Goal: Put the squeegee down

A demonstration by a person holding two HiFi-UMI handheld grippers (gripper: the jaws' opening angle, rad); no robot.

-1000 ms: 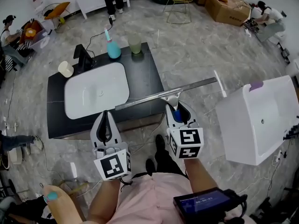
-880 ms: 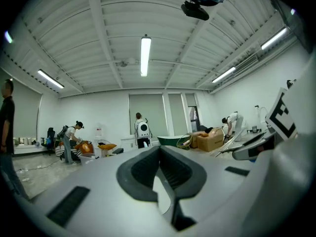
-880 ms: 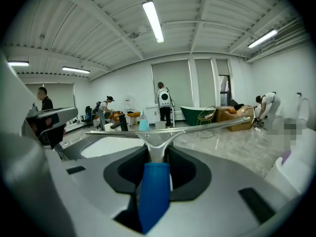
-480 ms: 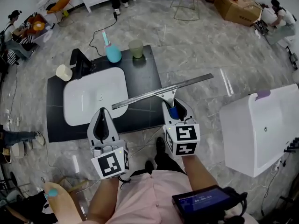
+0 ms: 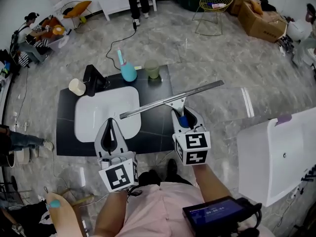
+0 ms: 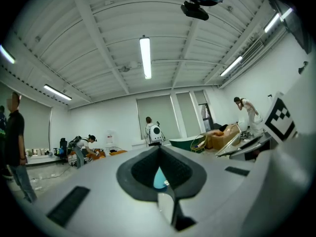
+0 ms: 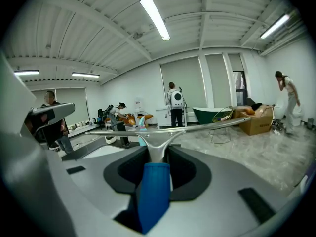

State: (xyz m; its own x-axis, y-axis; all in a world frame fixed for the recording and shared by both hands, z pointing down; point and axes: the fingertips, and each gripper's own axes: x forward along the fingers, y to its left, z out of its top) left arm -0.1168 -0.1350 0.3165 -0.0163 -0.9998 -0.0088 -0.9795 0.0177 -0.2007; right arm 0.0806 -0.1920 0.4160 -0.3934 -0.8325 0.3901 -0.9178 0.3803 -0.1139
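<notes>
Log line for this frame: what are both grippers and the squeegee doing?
right gripper: shut on squeegee handle | squeegee: blade over counter, not yet down | left gripper: shut, empty

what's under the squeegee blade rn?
Held up by the right gripper, the squeegee blade spans the white sink at its right edge, the black countertop, then the marble floor past the counter edge. The strip directly beneath the blade is covered.

Left claw [image 5: 112, 121] at 8 o'clock and right claw [image 5: 183, 112] at 4 o'clock are pale grey shells with black-lined teardrop openings. Each ends in a white cube [image 5: 118, 175] with black square markers. At 6 o'clock are a pink shirt [image 5: 153, 210] and dark shoes [image 5: 172, 166].
</notes>
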